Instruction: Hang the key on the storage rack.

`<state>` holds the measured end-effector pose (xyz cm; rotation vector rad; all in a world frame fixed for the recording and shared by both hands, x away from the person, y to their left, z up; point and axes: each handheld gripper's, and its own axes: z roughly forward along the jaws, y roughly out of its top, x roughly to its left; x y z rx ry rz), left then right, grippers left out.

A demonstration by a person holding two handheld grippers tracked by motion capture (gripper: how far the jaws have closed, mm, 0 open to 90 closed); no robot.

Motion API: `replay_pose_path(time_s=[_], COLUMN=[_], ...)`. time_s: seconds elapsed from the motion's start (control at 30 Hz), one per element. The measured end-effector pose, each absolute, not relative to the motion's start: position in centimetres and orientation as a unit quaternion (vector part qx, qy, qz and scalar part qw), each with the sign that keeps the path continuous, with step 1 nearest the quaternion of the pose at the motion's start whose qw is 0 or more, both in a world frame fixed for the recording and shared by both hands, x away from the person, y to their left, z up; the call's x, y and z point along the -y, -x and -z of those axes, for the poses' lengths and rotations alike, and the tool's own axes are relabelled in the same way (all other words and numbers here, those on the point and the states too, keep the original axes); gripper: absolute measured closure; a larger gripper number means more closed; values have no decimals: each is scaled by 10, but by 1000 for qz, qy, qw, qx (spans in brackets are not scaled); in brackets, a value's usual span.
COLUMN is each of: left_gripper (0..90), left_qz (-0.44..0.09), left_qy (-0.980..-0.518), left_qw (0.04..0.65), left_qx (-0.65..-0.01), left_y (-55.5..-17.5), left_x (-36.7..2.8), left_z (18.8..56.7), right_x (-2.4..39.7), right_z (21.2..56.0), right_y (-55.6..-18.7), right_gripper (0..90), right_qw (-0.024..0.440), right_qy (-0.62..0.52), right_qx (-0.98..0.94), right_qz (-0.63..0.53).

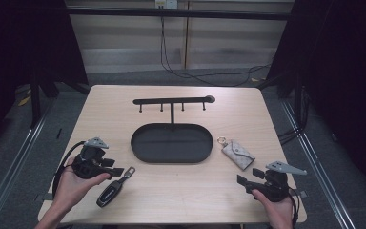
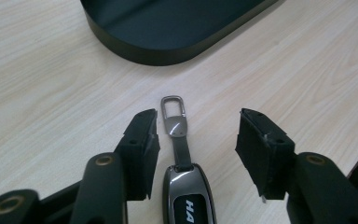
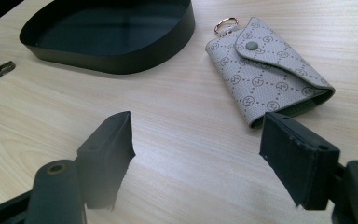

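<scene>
A black car key fob [image 1: 109,192] with a strap and a metal clasp [image 2: 173,116] lies near the table's front left. My left gripper [image 1: 116,171] hovers just over it, open. In the left gripper view [image 2: 198,119] the strap lies between the jaws, close to the left pad, and neither pad presses on it. A beige patterned key pouch [image 1: 238,153] with a gold ring lies to the right of the tray. My right gripper [image 1: 249,176] stands open a little short of the pouch [image 3: 265,70], with only bare table between its jaws [image 3: 198,123].
A black oval tray [image 1: 138,143] sits mid-table, with a black post and a hook bar [image 1: 171,101] rising from its far side. Its wall [image 2: 168,51] lies just beyond the key clasp. Cables run on the floor behind the table.
</scene>
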<state>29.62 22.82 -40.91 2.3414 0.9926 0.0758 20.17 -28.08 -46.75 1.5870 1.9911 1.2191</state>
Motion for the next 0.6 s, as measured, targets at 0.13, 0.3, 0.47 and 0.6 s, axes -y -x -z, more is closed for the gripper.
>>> replay_pose_path(time_s=[0.13,0.3,0.47,0.6], left_gripper=[522,551,572,587], left_qz=[-20,-11,-8,-6], left_qy=[-890,-896,-900,-905], left_qw=[265,240,222,205], left_qx=[-369,-373,-374,-373], left_y=[-305,-312,-317,-321], left_x=[-221,-216,-213,-207], left_z=[412,419,421,424], right_x=[280,280,280,280], right_z=[467,468,468,468], right_y=[-202,-202,-202,-202], right_gripper=[254,254,254,254], right_qw=[158,156,155,155], right_qy=[-554,-555,-555,-555], right_qx=[-698,-699,-699,-699], right_qz=[-425,-424,-423,-423])
